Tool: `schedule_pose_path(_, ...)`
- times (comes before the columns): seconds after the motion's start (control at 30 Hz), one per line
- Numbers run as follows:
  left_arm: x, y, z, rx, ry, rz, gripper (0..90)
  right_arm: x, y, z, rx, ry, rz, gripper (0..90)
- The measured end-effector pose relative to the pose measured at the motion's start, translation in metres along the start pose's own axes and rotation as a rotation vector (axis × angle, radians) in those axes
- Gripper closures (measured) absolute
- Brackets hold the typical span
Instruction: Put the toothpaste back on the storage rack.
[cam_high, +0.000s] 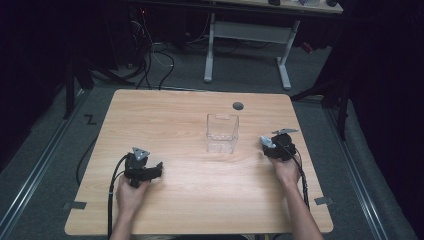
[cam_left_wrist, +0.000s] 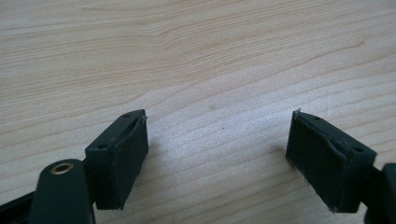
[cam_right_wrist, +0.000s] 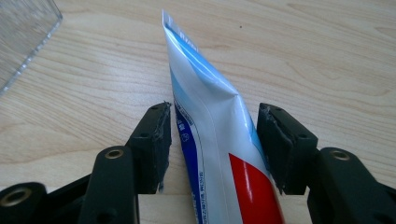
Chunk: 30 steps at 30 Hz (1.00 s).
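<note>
A toothpaste tube (cam_right_wrist: 210, 135), white and blue with a red patch, lies lengthwise between the jaws of my right gripper (cam_right_wrist: 212, 109), and both pads sit against its sides. Its crimped flat end points away over the table. In the high view the tube's pale tip (cam_high: 266, 142) sticks out of the right gripper (cam_high: 274, 146) toward a clear plastic box (cam_high: 222, 132). That box stands upright mid-table, and its corner (cam_right_wrist: 23, 32) shows at the top left of the right gripper view. My left gripper (cam_high: 159, 170) rests low at the table's left. Its jaws (cam_left_wrist: 219, 126) stand wide apart over bare wood.
The wooden table (cam_high: 200, 190) has a round cable hole (cam_high: 238, 105) near its far edge. Beyond it stand a white-legged desk (cam_high: 250, 35) and floor cables. Tape marks lie on the floor by the table's near corners.
</note>
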<state>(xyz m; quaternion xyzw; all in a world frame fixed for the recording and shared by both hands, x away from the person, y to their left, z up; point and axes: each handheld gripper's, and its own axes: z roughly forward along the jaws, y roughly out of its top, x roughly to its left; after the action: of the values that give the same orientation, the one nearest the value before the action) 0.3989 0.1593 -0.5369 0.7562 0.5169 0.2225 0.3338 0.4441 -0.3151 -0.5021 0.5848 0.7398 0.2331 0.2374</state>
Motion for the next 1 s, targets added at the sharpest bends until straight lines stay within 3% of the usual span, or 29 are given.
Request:
schedule_pose_path(0.1, 0.0, 0.0, 0.0, 0.0, 0.0, 0.0, 21.1, 0.004, 0.003, 0.005, 0.061, -0.024, -0.036, 45.7)
schedule_pose_path(0.33, 0.0, 0.0, 0.0, 0.001, -0.001, 0.0, 21.1, 0.007, 0.003, 0.006, 0.081, -0.031, -0.072, 49.6)
schedule_pose_path(0.37, 0.0, 0.0, 0.0, 0.0, 0.0, 0.0, 21.1, 0.007, 0.003, 0.006, 0.086, -0.03, -0.096, 54.8)
schedule_pose_path(0.43, 0.0, 0.0, 0.0, 0.001, -0.001, 0.0, 21.1, 0.007, 0.003, 0.005, 0.086, -0.026, -0.093, 56.5)
schedule_pose_path(0.57, 0.0, 0.0, 0.0, 0.0, 0.0, 0.0, 21.1, 0.0, 0.004, -0.001, 0.064, 0.042, -0.042, 68.1)
schedule_pose_path(0.67, 0.0, 0.0, 0.0, 0.001, -0.001, 0.0, 21.1, -0.006, 0.004, -0.003, 0.063, 0.082, -0.007, 69.8)
schedule_pose_path(0.83, 0.0, 0.0, 0.0, 0.001, -0.002, -0.001, 21.1, -0.005, 0.005, -0.002, 0.078, 0.088, -0.019, 68.9)
schedule_pose_path(1.0, 0.0, 0.0, 0.0, 0.001, -0.002, 0.0, 21.1, -0.001, 0.011, 0.004, 0.154, 0.089, -0.039, 65.9)
